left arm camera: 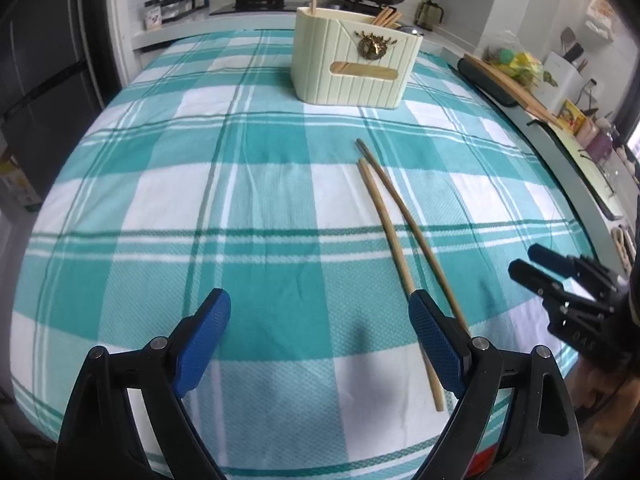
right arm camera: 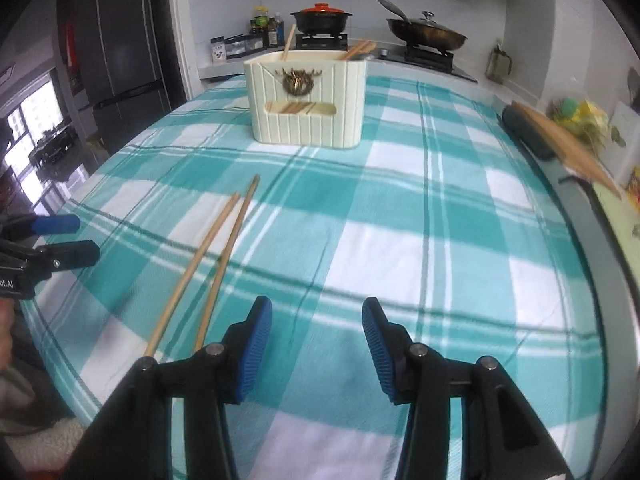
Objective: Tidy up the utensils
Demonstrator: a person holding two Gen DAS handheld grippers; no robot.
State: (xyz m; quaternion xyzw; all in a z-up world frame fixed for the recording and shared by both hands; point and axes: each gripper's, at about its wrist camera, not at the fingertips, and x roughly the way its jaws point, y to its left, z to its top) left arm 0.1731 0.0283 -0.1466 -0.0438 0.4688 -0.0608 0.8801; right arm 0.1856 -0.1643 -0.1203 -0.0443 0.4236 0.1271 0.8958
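Evidently the two chopsticks (left arm camera: 396, 240) lay loose on the checked cloth (left arm camera: 240, 200), long axes running near-to-far toward the holder (left arm camera: 352, 68), between both wide-apart, empty grippers, left gripper (left arm camera: 320, 344) nearer than right gripper (right arm camera: 318, 348).

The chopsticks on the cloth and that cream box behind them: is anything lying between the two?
No. In both wrist views only bare checked tablecloth separates the two loose chopsticks from the cream utensil holder; nothing else lies there.

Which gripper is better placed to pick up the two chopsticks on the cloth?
Probably the left gripper: the chopsticks run under its right finger. The right gripper, also open, has them outside its left finger.
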